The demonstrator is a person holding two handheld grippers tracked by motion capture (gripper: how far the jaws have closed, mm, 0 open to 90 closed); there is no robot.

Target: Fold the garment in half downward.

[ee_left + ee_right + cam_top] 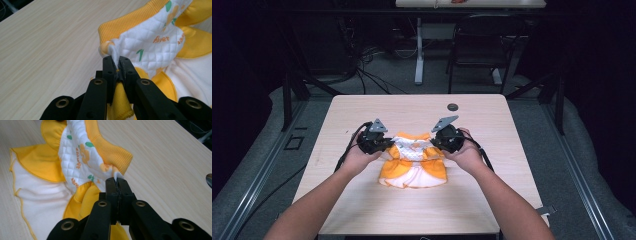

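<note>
A small yellow and white quilted dress (pixel 414 162) with orange prints lies on the light wooden table (pixel 362 107), its skirt toward the person. My left gripper (pixel 388 145) is shut on the dress's left shoulder, and white quilted cloth (pixel 147 42) bunches up out of the closed jaws (pixel 117 65). At the dress's right shoulder, my right gripper (pixel 435 142) pinches the fabric (pixel 80 157) just below the yellow ribbed cuff (pixel 112 153), its tips (pixel 117 183) pressed together on it. The top of the dress is held slightly raised between the two.
A small dark round hole (pixel 453 106) sits in the table near the far edge, also showing at the right gripper view's edge (pixel 209 180). Beyond the table stand a black chair (pixel 482 45) and a white table leg (pixel 419 50).
</note>
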